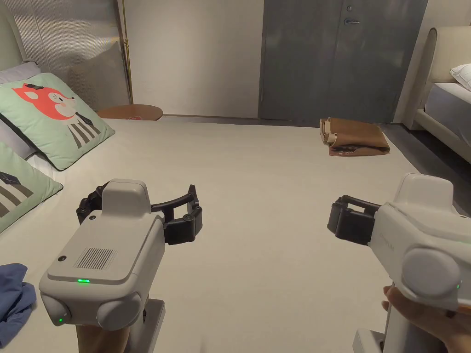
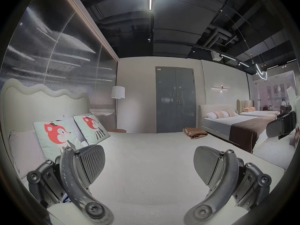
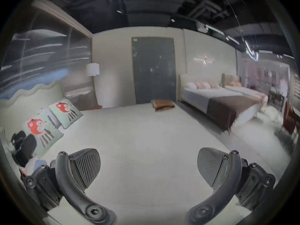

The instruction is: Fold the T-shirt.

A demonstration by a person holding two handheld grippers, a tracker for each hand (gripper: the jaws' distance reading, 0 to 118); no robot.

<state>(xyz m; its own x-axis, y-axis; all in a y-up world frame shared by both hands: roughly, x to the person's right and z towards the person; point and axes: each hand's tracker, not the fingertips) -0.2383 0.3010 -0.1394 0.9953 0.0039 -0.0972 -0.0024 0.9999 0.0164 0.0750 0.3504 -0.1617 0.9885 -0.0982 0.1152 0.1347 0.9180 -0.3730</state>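
A brown folded garment (image 1: 356, 137) (image 2: 194, 133) (image 3: 164, 104) lies at the far right of the cream bed (image 1: 257, 184). A crumpled blue garment (image 1: 14, 298) (image 3: 38, 162) sits at the bed's near left edge. My left gripper (image 1: 138, 209) (image 2: 149, 163) hovers open over the bare sheet at near left, holding nothing. My right gripper (image 1: 350, 219) (image 3: 148, 165) hovers open at near right, also holding nothing. Each gripper shows in the other's view: the right gripper (image 2: 282, 127) at the far right, the left gripper (image 3: 24, 145) at the far left. Both are well short of the brown garment.
Fox-print pillows (image 1: 50, 115) (image 2: 58, 134) line the left side by the headboard. A round wooden side table (image 1: 131, 111) and a floor lamp (image 2: 117, 92) stand beyond the bed. A grey door (image 1: 340, 59) is straight ahead; another bed (image 1: 448, 110) is at right.
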